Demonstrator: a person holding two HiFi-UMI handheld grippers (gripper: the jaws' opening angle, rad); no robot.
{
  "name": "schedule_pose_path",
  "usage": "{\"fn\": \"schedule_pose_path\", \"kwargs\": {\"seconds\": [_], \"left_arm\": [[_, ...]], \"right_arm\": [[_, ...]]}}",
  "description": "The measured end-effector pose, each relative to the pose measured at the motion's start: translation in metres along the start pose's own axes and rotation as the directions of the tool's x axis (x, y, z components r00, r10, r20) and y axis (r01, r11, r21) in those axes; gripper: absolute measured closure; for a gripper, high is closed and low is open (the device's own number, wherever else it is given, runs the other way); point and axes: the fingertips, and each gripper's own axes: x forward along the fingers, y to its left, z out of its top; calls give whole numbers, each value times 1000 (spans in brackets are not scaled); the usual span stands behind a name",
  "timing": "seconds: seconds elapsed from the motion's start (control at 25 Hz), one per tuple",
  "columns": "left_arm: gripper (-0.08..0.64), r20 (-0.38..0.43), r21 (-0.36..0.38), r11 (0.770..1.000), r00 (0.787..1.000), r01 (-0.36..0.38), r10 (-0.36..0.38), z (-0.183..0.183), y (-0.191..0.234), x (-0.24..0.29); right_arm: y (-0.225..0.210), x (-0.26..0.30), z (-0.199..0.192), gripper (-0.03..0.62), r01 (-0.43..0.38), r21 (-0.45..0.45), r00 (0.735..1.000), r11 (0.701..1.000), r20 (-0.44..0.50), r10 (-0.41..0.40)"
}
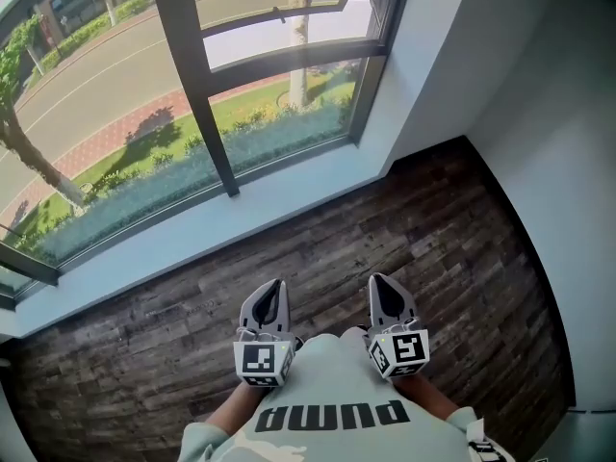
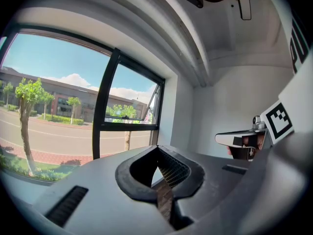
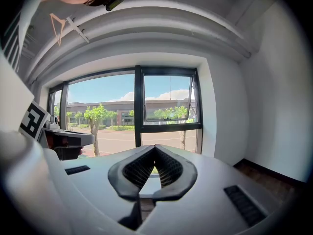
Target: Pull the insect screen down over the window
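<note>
- We are standing on the wooden floor (image 1: 404, 239) and facing the window (image 1: 214, 94). Its sill (image 1: 241, 218) is lying well ahead of both tools.
- We are holding the left tool (image 1: 274, 287) at waist height. Its jaws are meeting tip to tip and gripping nothing (only floor is showing through the hollow behind the tips).
- We are carrying the right tool (image 1: 376, 281) near it in the same manner, jaws together and empty. In our judgement both are being kept low and level because nothing to grasp is within reach yet.
- We are finding the insect screen in no view (presumably it is rolled up at the head of the frame (image 3: 166, 71)). The glass is standing uncovered, and the small upper sash (image 3: 168, 102) is tilting outward.
- We are judging the task as not yet begun, with the approach and an upward reach still to come.
</note>
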Motion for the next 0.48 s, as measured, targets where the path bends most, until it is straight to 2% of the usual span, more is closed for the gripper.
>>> {"fn": "schedule_pose_path", "kwargs": {"seconds": [0.16,0.28,0.48], "left_arm": [[548,-24,-28,1000,1000,-8,7,-4,12,9],[548,-36,-22,1000,999,-19,18,-5,18,22],[548,-56,-15,997,996,-75,74,-7,39,67]], "right_arm": [[3,13,0,588,-6,-5,1000,1000,-21,5],[-4,30,-4,586,-6,11,1000,1000,-29,6],[-30,88,-15,588,-39,35,999,999,-27,40]]}}
